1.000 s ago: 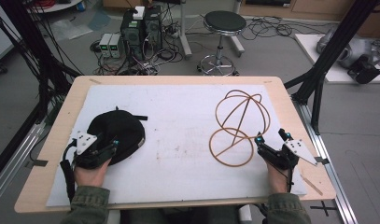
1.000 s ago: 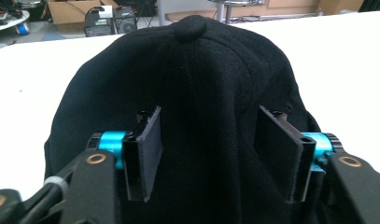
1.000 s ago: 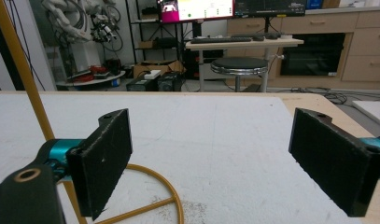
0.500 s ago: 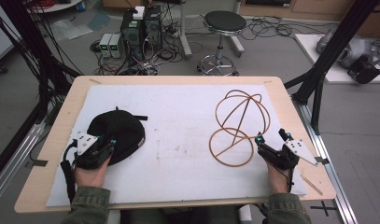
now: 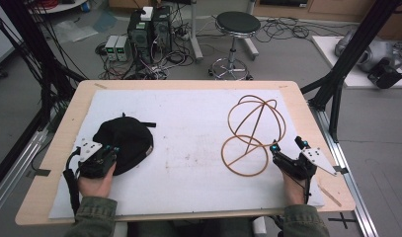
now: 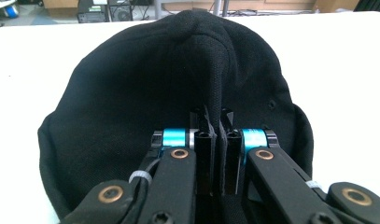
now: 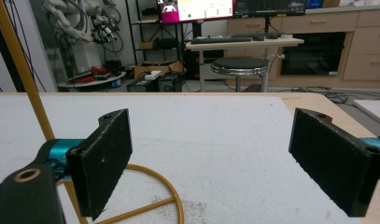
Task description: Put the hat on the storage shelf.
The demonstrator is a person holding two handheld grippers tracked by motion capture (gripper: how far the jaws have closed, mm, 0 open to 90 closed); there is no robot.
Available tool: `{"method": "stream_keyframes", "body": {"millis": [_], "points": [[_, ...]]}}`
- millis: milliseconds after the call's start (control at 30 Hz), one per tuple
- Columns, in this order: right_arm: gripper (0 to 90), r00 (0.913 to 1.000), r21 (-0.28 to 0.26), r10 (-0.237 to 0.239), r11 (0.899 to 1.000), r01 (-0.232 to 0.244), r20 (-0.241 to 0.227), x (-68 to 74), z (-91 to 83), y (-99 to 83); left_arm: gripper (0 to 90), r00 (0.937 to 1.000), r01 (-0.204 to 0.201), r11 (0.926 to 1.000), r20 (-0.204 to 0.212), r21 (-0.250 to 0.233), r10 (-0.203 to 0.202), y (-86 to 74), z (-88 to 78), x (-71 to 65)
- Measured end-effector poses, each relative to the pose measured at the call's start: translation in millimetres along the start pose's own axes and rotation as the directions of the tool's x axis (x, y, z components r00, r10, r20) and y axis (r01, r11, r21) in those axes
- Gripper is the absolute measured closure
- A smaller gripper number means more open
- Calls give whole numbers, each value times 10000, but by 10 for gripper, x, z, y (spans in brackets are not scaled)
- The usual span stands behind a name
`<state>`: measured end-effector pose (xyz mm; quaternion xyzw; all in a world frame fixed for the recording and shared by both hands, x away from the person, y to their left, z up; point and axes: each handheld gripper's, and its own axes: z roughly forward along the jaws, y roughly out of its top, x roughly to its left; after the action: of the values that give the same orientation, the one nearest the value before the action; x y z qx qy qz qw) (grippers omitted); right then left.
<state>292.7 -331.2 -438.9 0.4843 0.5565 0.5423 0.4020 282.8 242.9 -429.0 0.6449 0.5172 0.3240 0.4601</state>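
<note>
Black knit cap [image 6: 131, 93], round wire stand [image 5: 252, 134]

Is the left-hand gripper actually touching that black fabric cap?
Touching. In the left gripper view, the left gripper has its jaws closed on a raised fold of the black fabric cap, pinching the cloth between them.

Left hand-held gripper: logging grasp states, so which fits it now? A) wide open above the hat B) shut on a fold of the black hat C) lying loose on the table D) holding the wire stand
B: in its own view the left hand-held gripper has its jaws pinched together on a ridge of the black hat.
</note>
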Motion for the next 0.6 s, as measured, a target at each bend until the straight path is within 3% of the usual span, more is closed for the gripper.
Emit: {"method": "stream_keyframes", "body": {"millis": [133,367,600], "points": [[127,10000,-34,19,10000,-19,-17,0,1,-1,875,9998,-39,9999,-197,-133,36,1,-14,-9],[127,10000,-33,37,10000,-37,-11,3,-3,0,874,9999,6,9997,-146,-239,-10,2,-30,4],[127,10000,-12,9,10000,-10,-48,3,0,-1,874,9999,-102,9958,-111,-907,92,32,-96,-28]]}}
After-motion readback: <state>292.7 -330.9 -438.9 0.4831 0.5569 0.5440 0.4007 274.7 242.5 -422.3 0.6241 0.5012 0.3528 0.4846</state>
